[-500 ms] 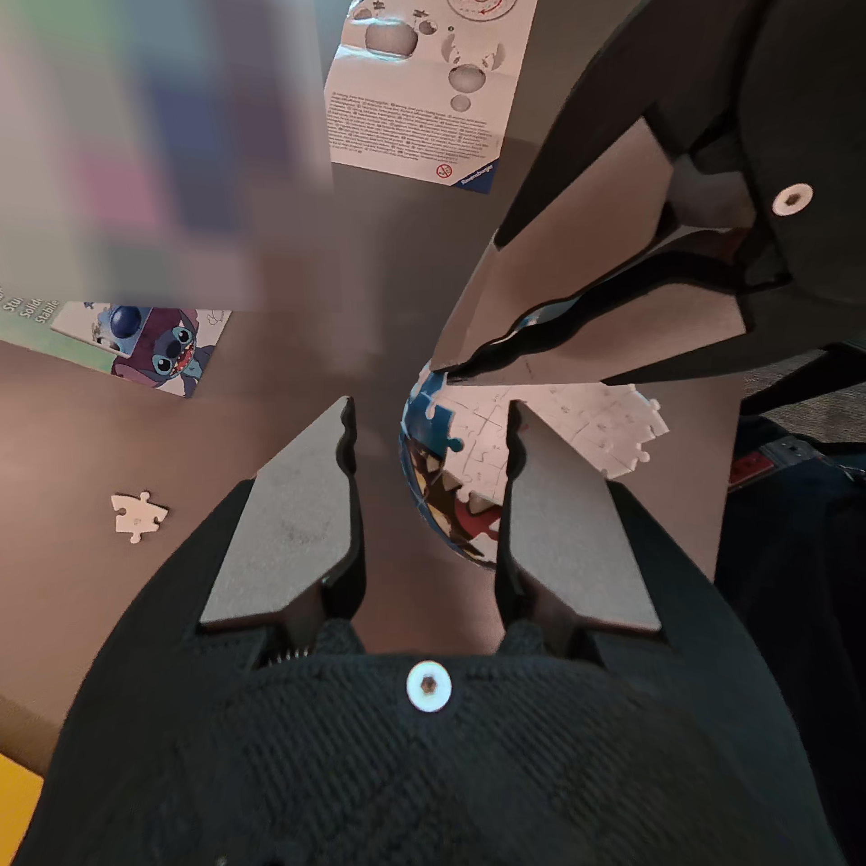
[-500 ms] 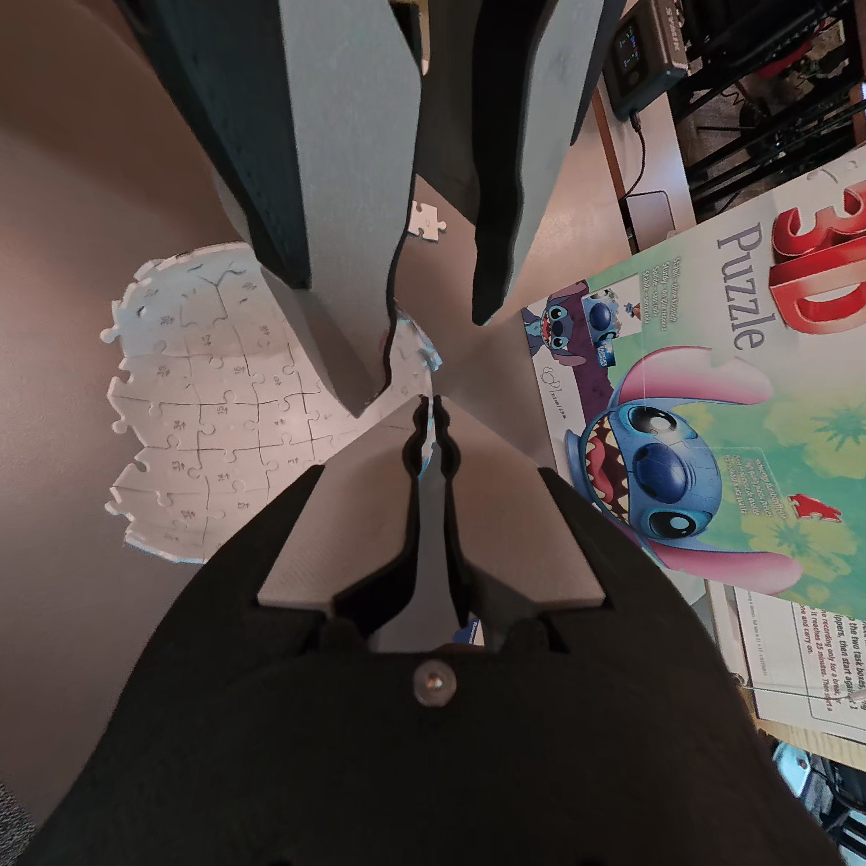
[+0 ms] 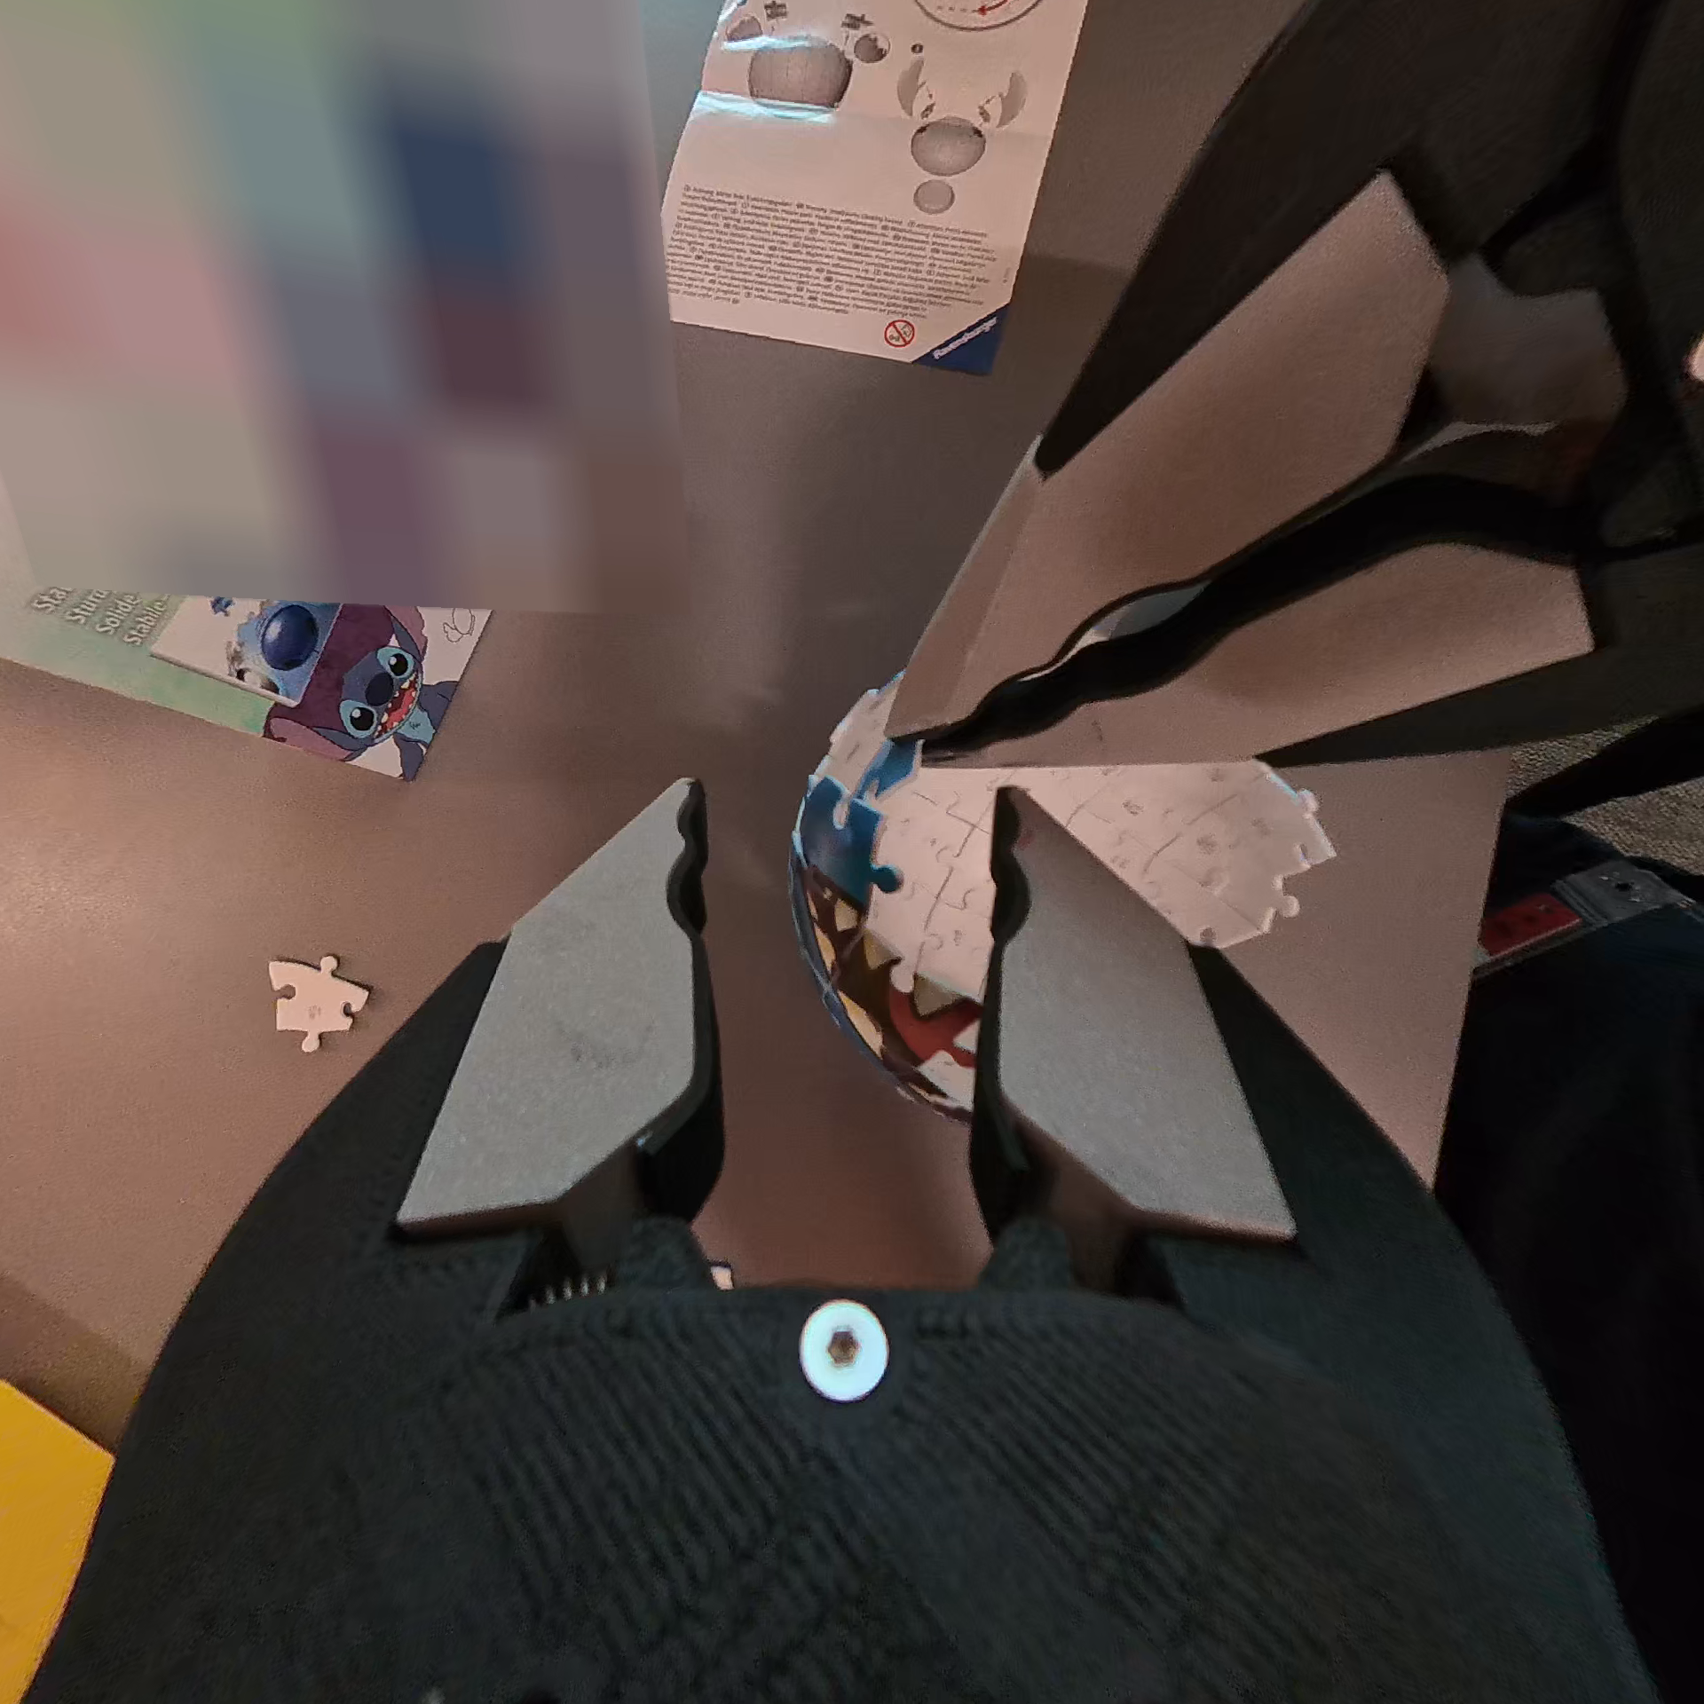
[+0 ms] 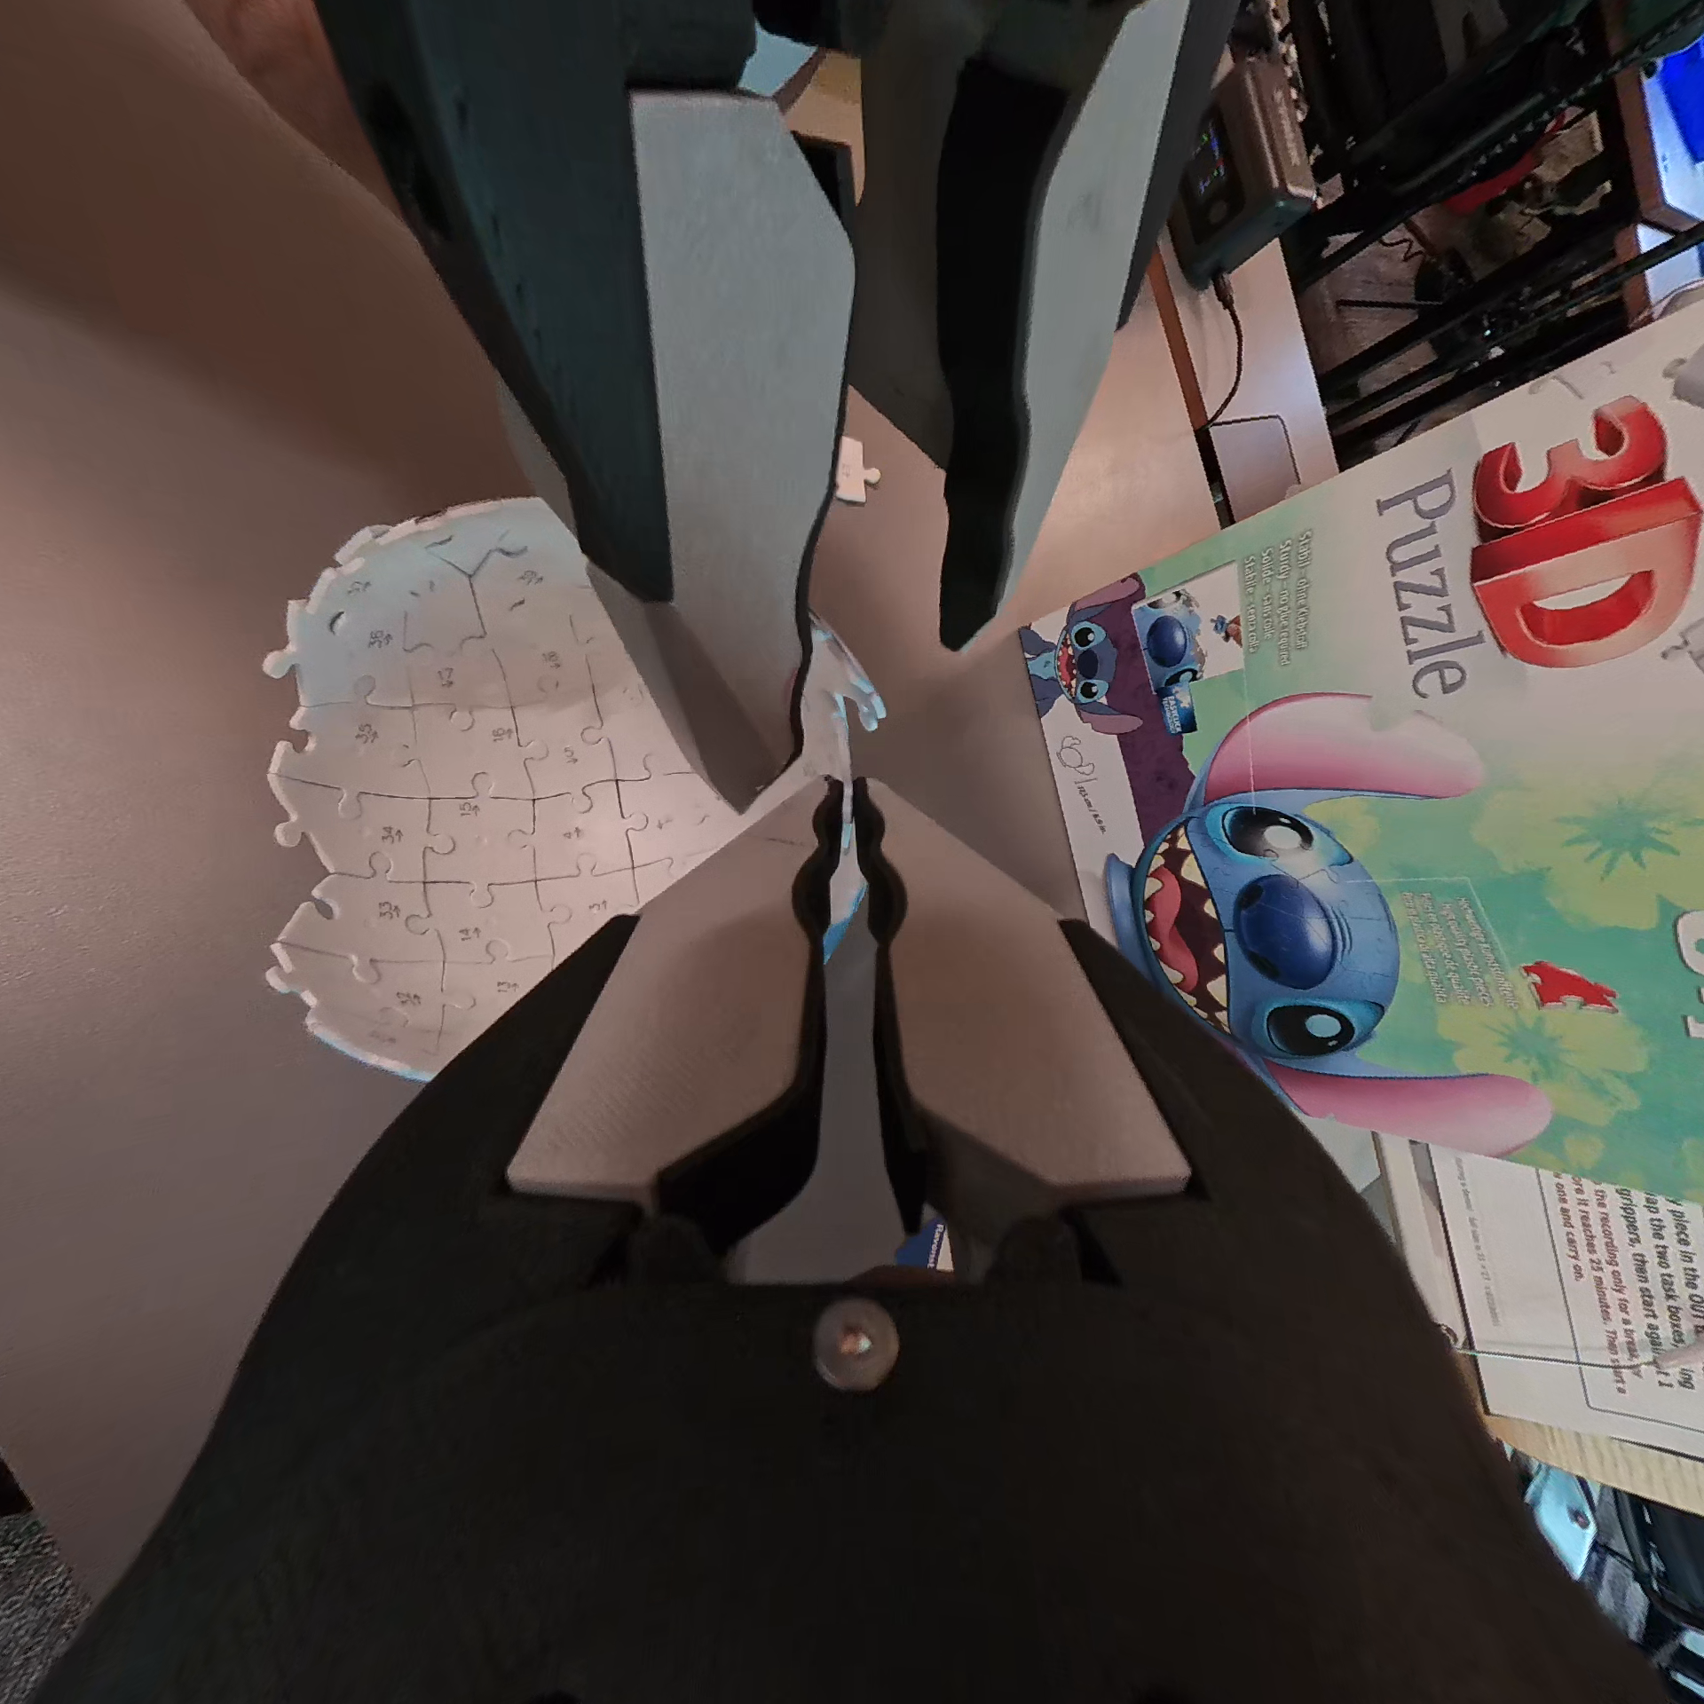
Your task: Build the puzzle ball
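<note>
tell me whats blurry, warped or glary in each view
Left wrist view: a mosaic patch covers the upper left; the loose puzzle piece and instruction sheet stay sharp; wide-angle bending stretches the left gripper. Right wrist view: soft glare on the half-built puzzle ball; the puzzle box is crisp; the right gripper base smears dark.

A: Which surface carries the items?
B: A plain brown-grey worktop (image 3: 572, 516), matte, with its edge visible at the near left of the left wrist view.

A: What lies directly on it?
B: A loose white puzzle piece (image 3: 315, 999), blank side up, well apart from the rest. At the far side, a folded instruction sheet (image 3: 862, 175) lies flat. To the left, a colourful puzzle box (image 4: 1438, 830) also lies flat, beside a printed paper sheet (image 4: 1586, 1291).

A: Anything else?
B: A curved partial puzzle shell (image 4: 461, 793), white inner face showing, sits over the worktop; contact cannot be confirmed.
</note>
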`<state>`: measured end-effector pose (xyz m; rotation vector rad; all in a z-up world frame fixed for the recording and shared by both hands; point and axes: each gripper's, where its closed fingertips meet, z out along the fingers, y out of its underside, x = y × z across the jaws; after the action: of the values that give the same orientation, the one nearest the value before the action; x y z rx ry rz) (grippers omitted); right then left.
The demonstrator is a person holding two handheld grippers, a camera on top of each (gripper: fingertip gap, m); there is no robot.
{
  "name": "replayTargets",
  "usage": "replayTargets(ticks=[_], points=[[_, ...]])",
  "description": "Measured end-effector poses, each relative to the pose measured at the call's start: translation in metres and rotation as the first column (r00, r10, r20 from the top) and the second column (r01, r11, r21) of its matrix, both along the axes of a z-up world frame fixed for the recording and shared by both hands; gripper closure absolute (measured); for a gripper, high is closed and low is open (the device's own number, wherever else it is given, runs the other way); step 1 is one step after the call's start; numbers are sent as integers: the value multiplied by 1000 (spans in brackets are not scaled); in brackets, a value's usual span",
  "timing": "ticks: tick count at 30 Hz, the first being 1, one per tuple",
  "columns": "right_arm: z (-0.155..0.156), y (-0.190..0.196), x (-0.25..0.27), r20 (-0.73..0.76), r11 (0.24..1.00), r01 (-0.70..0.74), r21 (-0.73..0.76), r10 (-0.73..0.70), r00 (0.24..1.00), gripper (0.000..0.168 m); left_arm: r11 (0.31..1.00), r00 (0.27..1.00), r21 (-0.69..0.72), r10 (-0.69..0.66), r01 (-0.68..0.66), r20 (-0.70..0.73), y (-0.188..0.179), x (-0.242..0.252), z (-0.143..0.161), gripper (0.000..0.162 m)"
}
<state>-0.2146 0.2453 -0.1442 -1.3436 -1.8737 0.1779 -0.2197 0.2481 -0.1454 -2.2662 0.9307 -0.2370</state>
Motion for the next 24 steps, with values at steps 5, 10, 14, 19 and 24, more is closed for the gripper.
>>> replayTargets(ticks=[5,10,14,19,24], points=[[13,-7,6,-62,1000,0,-4,-1,998,168,1000,1000,30,-3,2,30,-12,-2,11,97],[38,-13,27,-227,999,18,-50,-29,974,168,996,989,92,-17,4,144,-37,-8,37,94],[53,-8,51,-395,987,32,-155,-91,914,168,991,964,133,-11,-26,265,-60,-22,53,92],[29,17,80,-435,934,89,-345,-243,867,168,982,922,174,-5,-68,388,-78,-41,55,92],[-7,43,107,-373,821,171,-544,-419,828,168,981,877,162,18,-108,480,-74,-58,41,92]])
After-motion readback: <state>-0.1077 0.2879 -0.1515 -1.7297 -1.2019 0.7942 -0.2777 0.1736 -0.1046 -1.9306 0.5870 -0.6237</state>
